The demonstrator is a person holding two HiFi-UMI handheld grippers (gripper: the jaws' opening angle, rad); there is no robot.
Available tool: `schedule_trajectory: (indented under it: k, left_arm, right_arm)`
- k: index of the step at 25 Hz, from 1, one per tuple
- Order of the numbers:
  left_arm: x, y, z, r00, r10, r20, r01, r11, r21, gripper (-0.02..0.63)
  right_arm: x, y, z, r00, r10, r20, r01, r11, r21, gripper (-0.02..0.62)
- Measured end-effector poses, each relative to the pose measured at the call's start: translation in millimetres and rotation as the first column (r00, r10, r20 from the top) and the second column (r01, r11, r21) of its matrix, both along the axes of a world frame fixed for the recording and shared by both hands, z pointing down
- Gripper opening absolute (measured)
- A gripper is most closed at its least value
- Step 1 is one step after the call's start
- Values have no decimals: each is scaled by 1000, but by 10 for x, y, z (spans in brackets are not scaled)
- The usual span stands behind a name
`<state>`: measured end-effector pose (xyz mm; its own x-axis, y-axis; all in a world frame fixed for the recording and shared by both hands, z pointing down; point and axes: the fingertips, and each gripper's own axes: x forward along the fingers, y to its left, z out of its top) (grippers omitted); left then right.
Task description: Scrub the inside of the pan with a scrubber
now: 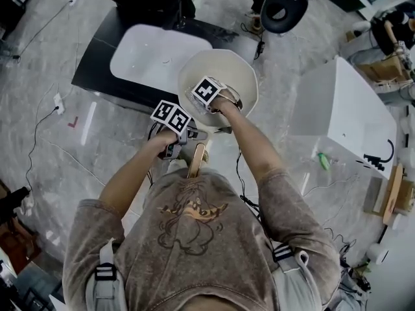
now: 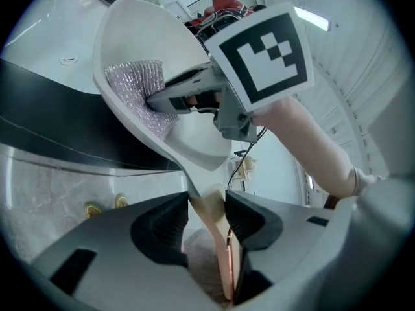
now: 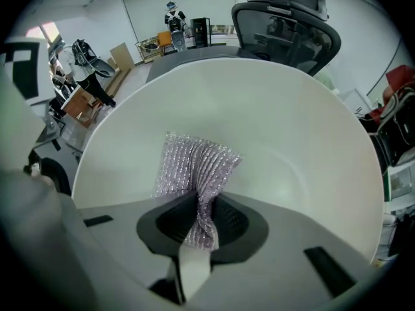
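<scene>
Right gripper view alone: scrubber [image 3: 194,164] clamped in right gripper [image 3: 201,222], inside pan [image 3: 292,141]

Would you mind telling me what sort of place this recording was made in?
Most likely a lab or office workspace, not a kitchen: an office chair stands close by, white tables ring the spot, and loose cables trail over the floor.

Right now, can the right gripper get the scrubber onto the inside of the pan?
Probably yes. The right gripper, shut on the scrubber, sits inside the open pan; nothing lies between them, and the left gripper grips the handle.
</scene>
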<state>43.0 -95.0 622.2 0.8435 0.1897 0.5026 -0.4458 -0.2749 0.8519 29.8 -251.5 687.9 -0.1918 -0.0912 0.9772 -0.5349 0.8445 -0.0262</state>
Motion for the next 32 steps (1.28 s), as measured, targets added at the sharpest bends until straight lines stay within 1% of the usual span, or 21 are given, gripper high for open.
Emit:
schedule_trajectory:
  k: [3,8,15,18,24,28,32]
  left_arm:
    - [2,13,-6,1000,3,-3,-3,1000,-1,192]
    - [0,28,-18,1000,0,-7,0,1000,-2,192]
    - [-1,21,-27,1000,-24,-12,24,1000,-2,190]
    - [0,6,-34,999,-42,-21,42,999,-6,190]
    - [4,8,-70,997,-79,-26,79,997,-4,190]
    - [-23,-11,-65,995,-96,-27,96,995,-7,189]
    - [-47,-37,-67,994,-102,-29,101,995,-10,187]
  right_arm:
    - [-74,-111,-15,1000,2,23,-3,999,37,78]
    - [-112,-297,-57,999,34,40,-38,994,104,78]
    - [-13,-591,-93,999,41,31,-46,982,185,78]
    - [68,-704,-81,998,50,26,-54,979,198,78]
    - [361,-864,-91,997,68,-29,-60,973,222,77]
    - [605,-956,-81,993,85,-77,-67,973,221,78]
    - [934,-964,-116,979,123,-160,-86,972,218,78]
